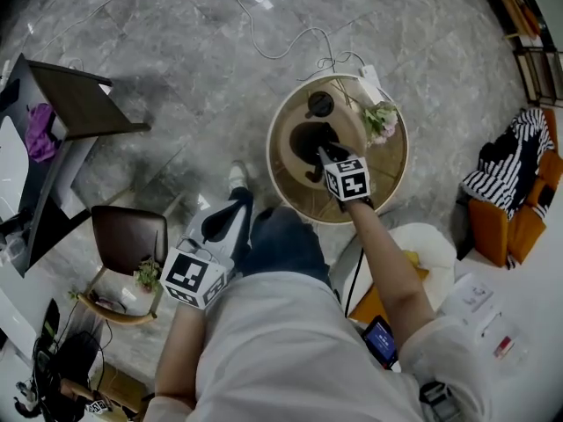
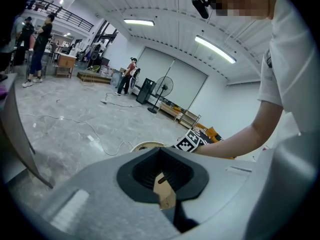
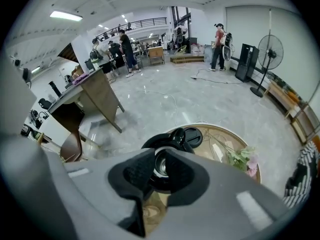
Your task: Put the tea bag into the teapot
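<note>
The left gripper [image 2: 161,173] is closed on a flat tan piece that I take for the tea bag [image 2: 165,193]. Its pads pinch the piece near its upper end, and the rest hangs below the jaws. In the head view this gripper sits low, close to the person's body and well apart from the round table [image 1: 272,158]. The bag therefore has not yet reached the pot.

The right gripper [image 3: 159,170] has its jaws a narrow gap apart with nothing between them. Through that gap, straight ahead and just below, shows the open mouth of the black teapot [image 3: 160,140]. The lid [image 3: 193,135] lies on the table just beyond the pot, to the gripper's right. Farther right lie some flowers [image 3: 243,159].

From here the main risk, as I judge it, is crowding. The right gripper hovers directly over the pot's mouth, so a bag brought in from the left could meet its jaws instead of the opening. The mouth also looks small for a flat bag, which could catch on the rim and drop onto the table if it is let go off-centre. If the right gripper lowers or swings while the left one arrives, it could nudge the pot and shift the target
</note>
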`<state>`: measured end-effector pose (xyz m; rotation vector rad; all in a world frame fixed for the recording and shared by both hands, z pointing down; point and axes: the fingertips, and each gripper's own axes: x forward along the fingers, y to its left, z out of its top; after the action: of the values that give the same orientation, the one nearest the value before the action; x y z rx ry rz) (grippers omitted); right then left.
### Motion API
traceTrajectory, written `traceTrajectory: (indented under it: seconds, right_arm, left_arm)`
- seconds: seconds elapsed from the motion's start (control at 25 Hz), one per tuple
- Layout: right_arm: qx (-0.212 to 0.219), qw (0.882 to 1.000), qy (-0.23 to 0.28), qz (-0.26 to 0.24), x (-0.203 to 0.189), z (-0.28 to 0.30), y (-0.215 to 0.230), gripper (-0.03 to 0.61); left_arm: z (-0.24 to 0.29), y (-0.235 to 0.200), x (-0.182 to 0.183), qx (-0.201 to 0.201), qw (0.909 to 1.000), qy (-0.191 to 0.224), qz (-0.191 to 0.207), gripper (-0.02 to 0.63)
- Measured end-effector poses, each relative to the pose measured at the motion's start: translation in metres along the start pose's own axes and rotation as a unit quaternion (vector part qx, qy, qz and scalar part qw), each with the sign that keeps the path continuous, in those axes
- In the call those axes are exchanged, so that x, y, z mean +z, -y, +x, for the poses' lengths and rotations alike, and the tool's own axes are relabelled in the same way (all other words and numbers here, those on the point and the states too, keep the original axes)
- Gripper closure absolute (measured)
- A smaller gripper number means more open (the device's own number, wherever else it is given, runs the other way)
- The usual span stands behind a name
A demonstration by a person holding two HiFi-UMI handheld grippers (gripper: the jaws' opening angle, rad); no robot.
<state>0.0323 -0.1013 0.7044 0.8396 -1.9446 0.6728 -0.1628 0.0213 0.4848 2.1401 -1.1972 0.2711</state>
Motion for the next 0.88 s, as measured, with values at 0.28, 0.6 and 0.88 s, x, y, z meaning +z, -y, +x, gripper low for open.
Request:
traceTrajectory:
  seconds: [0.28, 0.6, 0.88]
  right_arm:
    - [-0.007, 0.999, 0.047, 0.027, 0.011, -0.04, -0.003, 0.549]
    - [-0.025, 0.989, 0.131, 0.069, 0.036, -0.123, -0.01, 0.571]
    - [-0.048, 0.972, 0.21, 0.097, 0.052, -0.216, -0.019, 0.572]
  left_arm:
    - [0.009, 0.015, 0.013, -0.028, 0.9994, 0.003, 0.022, 0.606]
    - [0.024, 0.035, 0.038, -0.073, 0.9957, 0.005, 0.057, 0.606]
    - [0.039, 0.065, 0.071, -0.125, 0.9882, 0.01, 0.088, 0.606]
